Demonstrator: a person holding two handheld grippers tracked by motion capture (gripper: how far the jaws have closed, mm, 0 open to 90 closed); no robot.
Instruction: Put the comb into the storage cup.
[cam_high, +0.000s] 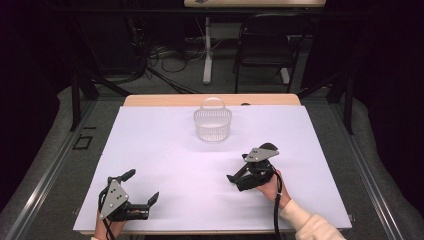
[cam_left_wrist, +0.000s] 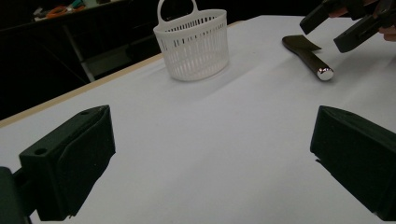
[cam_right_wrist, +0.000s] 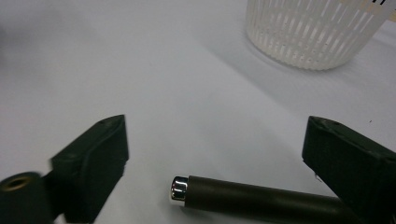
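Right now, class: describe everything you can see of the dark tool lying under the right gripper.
The dark tool lies flat on the white table cover. It has a round, matte dark-brown handle ending in a shiny metal cap, and a broad flat dark blade. Nothing grips it; the right gripper straddles the handle, jaws apart.

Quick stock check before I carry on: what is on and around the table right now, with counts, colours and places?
basket: one, white slotted plastic with a handle, far middle of the table, empty as far as the high view shows.
utensil: one, dark with a flat blade and a shiny handle cap, lying on the sheet by the right gripper.
sheet: one, white, covering the table top.
chair: one, black, on the floor beyond the table.
left gripper: one, black, near left corner, jaws open, nothing between them.
right gripper: one, black, near right, jaws open around the utensil's handle, pads not pressing on it.
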